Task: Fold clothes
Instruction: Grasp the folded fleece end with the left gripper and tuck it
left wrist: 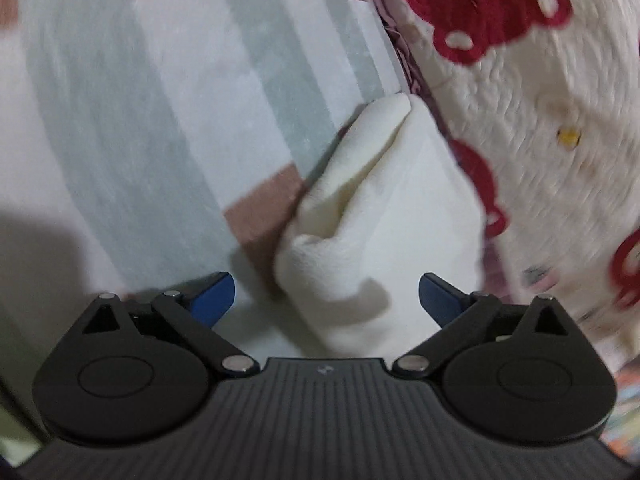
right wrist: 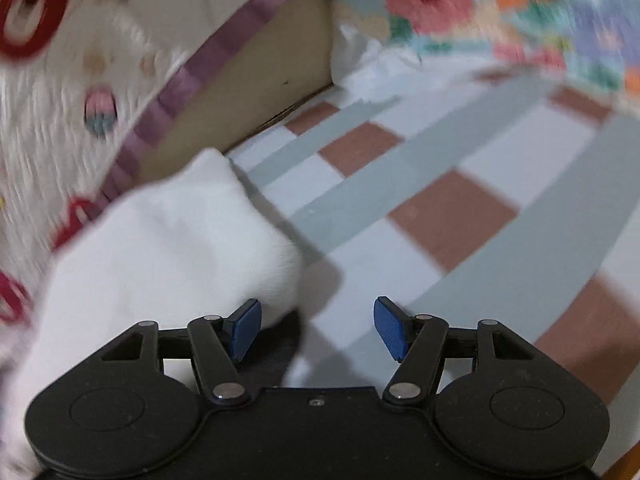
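A folded cream-white fleece garment (left wrist: 384,216) lies on the checked bed sheet (left wrist: 168,112), its layers stacked and its near rolled end toward me. My left gripper (left wrist: 327,300) is open wide; that near end sits between the blue fingertips (left wrist: 216,300) without either pad pressing on it. In the right wrist view the same white garment (right wrist: 160,256) fills the left side. My right gripper (right wrist: 319,328) is open over the sheet (right wrist: 440,216), with its left fingertip (right wrist: 248,326) right at the garment's edge and nothing between the pads. A dark patch shows under that finger; I cannot tell what it is.
A white quilt with red bear prints (left wrist: 540,120) and a purple striped border (right wrist: 200,72) lies close beside the garment. Behind it stands a tan board (right wrist: 256,88). A floral blanket (right wrist: 480,4) is bunched at the far end of the bed.
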A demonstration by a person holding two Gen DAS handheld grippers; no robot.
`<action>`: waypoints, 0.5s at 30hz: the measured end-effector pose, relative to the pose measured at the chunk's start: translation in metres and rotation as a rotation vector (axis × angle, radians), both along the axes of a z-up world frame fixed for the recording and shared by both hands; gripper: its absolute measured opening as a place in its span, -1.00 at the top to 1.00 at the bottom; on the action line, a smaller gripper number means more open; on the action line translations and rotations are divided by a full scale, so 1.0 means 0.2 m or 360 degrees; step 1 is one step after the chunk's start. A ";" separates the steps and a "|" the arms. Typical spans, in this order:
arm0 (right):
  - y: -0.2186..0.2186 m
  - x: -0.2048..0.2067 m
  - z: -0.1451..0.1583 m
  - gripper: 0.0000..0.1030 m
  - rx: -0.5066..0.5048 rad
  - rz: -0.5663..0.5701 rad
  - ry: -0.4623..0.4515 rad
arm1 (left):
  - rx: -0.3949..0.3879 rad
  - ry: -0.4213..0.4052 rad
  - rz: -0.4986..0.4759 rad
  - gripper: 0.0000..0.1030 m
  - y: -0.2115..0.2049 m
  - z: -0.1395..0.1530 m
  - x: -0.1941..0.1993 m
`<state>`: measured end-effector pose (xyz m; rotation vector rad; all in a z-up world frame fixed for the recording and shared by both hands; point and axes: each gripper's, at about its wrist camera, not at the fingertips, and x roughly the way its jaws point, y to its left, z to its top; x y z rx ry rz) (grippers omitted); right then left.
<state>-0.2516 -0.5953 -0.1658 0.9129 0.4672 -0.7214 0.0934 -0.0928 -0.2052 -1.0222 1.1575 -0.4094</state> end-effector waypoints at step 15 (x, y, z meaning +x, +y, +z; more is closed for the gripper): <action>0.04 0.16 -0.08 -0.35 0.0135 -0.0074 -0.0332 | 0.0304 -0.0299 -0.0229 -0.07 -0.22 0.09 0.00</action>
